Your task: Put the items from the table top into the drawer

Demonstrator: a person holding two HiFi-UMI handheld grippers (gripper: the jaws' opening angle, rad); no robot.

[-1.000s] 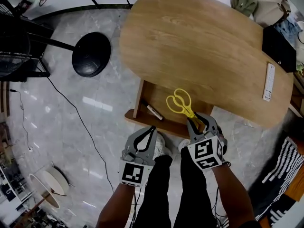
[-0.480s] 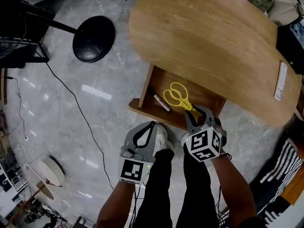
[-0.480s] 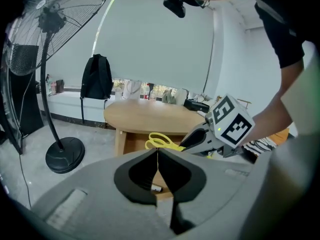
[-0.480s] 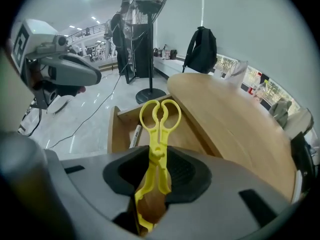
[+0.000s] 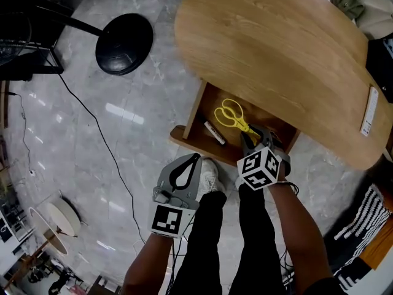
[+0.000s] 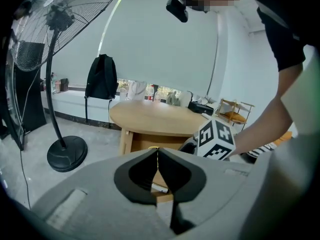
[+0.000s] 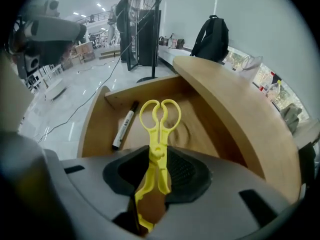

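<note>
Grey marble floor (image 5: pixel 80 134) is filling the left of the head view, with the round black base of a fan stand (image 5: pixel 123 43) sitting on it and a thin black cable (image 5: pixel 104 152) trailing across the tiles.

Moving right, I am keeping the left hand-held gripper (image 5: pixel 197 157) clenched, its two jaws meeting at the tips with nothing between them. It is hanging over the floor just beside my white shoe (image 5: pixel 209 176) and near the front left corner of the drawer (image 5: pixel 184 137), without touching it.

That wooden drawer is standing pulled out from under the oval wooden surface (image 5: pixel 276 48). A marker (image 5: pixel 214 133) with a black cap is lying flat on the drawer bottom, toward the left side.

Just right of the marker, the yellow scissors (image 5: pixel 233 115) are hanging inside the drawer opening. I am grasping them with the right hand-held gripper (image 5: pixel 256 137): the right gripper view is showing the blade end pinched between the black pads while the two finger loops are pointing away, toward the back of the drawer. I cannot tell whether the loops are touching the drawer bottom.

Far right, a long white item (image 5: pixel 370 111) is lying on the surface near its edge, well apart from the drawer.
</note>
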